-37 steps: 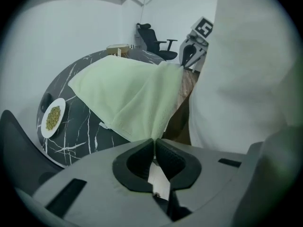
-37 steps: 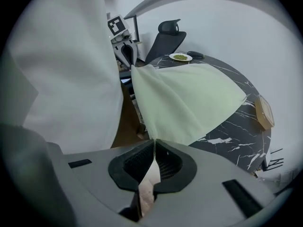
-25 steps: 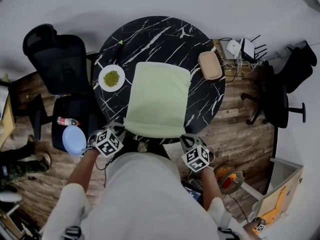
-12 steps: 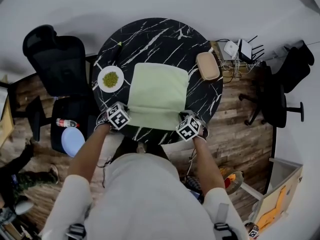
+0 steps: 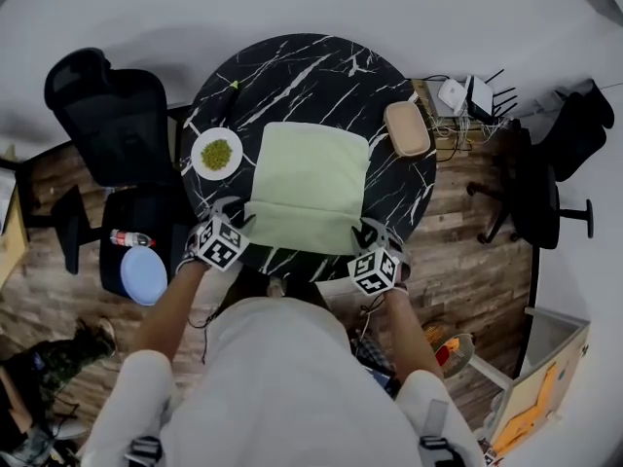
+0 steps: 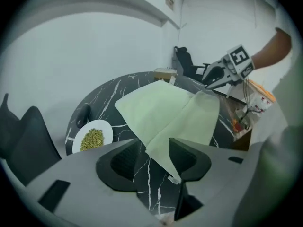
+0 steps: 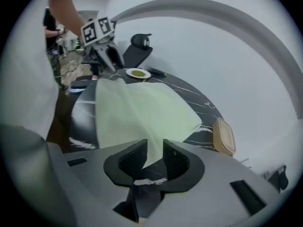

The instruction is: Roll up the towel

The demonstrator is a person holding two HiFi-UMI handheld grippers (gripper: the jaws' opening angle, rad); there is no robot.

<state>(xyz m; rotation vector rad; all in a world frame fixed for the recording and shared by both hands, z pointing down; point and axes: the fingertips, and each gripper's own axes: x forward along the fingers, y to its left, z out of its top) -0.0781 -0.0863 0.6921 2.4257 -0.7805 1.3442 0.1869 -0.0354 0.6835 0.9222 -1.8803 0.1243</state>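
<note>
Stretching away ahead of both claws, a round black, white-veined worktop (image 5: 321, 66), seen from steeply above. Lying flat on it, between and just beyond the two claws, a pale green towel (image 5: 310, 163), near edge folded over onto the rest in one shallow band, not yet rolled. Reaching forward and down from the body at the bottom of the head view, two bare forearms, spread about as wide as the towel, wrists bent so that each tool points steeply down at a near corner of the cloth. Left claw (image 5: 234, 214) at the towel's near left corner, marker cube toward the body, jaws just opened and standing well apart: released, with the folded corner lying loose in the gap, closer to the right-hand jaw, neither pad pressing it. Right claw (image 5: 372, 230) at the near right corner, mirrored in pose, jaws likewise just opened but to a narrower gap: released too, with a tip of cloth tapering down between the pads without being pinched. Just beyond and outward of the left claw, a white plate (image 5: 217, 153) heaped with small green beans, close beside the towel's left edge but apart from it. Farther beyond the right claw, near the worktop's rim, a tan rounded box (image 5: 409, 127), clear of the towel.
</note>
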